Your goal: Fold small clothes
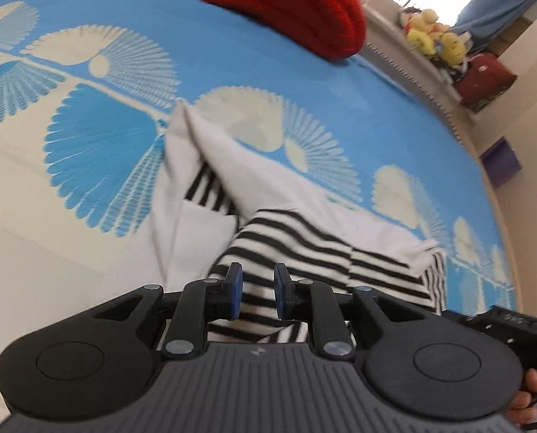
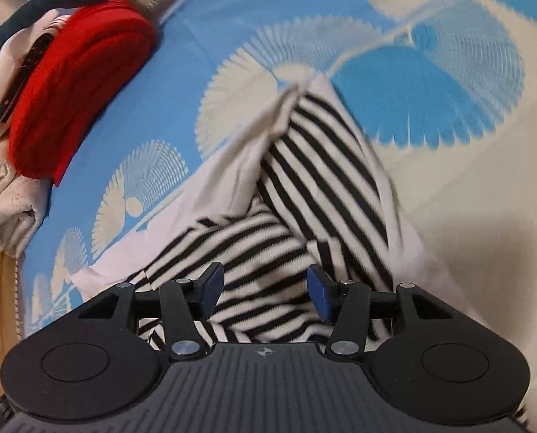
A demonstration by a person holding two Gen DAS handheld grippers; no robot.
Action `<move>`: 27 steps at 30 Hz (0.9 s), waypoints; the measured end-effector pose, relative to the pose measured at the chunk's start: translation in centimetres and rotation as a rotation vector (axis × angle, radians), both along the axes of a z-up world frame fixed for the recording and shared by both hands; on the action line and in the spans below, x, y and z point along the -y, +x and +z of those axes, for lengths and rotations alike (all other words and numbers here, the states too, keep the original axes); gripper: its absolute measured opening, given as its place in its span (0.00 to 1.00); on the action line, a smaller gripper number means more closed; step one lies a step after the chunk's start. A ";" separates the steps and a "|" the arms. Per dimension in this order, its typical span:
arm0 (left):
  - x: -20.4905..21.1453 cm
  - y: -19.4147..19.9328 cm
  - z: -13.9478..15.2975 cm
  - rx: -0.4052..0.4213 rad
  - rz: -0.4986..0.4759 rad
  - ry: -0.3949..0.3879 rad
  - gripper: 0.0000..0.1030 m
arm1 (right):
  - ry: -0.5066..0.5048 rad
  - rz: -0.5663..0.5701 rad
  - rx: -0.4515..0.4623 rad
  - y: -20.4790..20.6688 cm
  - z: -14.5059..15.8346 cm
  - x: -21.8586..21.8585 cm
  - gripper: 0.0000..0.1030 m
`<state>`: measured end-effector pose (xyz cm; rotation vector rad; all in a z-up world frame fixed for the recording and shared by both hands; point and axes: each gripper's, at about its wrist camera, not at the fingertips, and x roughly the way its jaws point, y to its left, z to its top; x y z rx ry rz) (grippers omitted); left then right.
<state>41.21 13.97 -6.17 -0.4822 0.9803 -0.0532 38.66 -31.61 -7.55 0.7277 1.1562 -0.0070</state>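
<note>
A: Between the left gripper (image 1: pixel 257 290) fingers, striped shirt (image 1: pixel 290 238), narrow gap, cloth in it. Pinched or not, can't tell.

B: Right gripper (image 2: pixel 265 294)?

A: Wide apart, holding nothing, shirt (image 2: pixel 304 195) right under it.

B: Shirt's lie?

A: Crumpled on the blue bedspread (image 1: pixel 232 47), white side folded over stripes. Long axis runs away from both cameras, tapering to a point.

B: Farther back?

A: Red folded cloth (image 1: pixel 286 3). In the right view it (image 2: pixel 73 93) sits on a clothes pile (image 2: pixel 1 202).
</note>
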 end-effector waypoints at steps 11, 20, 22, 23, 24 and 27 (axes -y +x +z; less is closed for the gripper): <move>0.6 0.7 -0.2 -0.064 0.021 0.123 0.16 | -0.058 0.003 -0.019 -0.3 0.3 -0.1 0.51; 2.0 -0.1 -3.9 -0.270 -0.076 0.180 0.20 | -0.056 -0.001 -0.177 -2.2 -2.1 0.7 0.51; 1.8 -0.8 -1.3 -0.196 -0.065 0.173 0.20 | -0.049 -0.039 -0.140 -2.7 -0.6 1.2 0.51; 1.7 -1.4 0.3 -0.143 -0.069 0.168 0.20 | -0.038 -0.045 -0.104 -2.9 0.6 1.4 0.51; 1.7 -2.3 2.3 -0.078 -0.074 0.166 0.21 | -0.036 -0.048 -0.058 -3.1 2.1 1.5 0.51; 1.1 -5.7 7.2 0.037 -0.073 0.145 0.23 | -0.057 -0.046 0.147 -5.3 8.3 1.9 0.51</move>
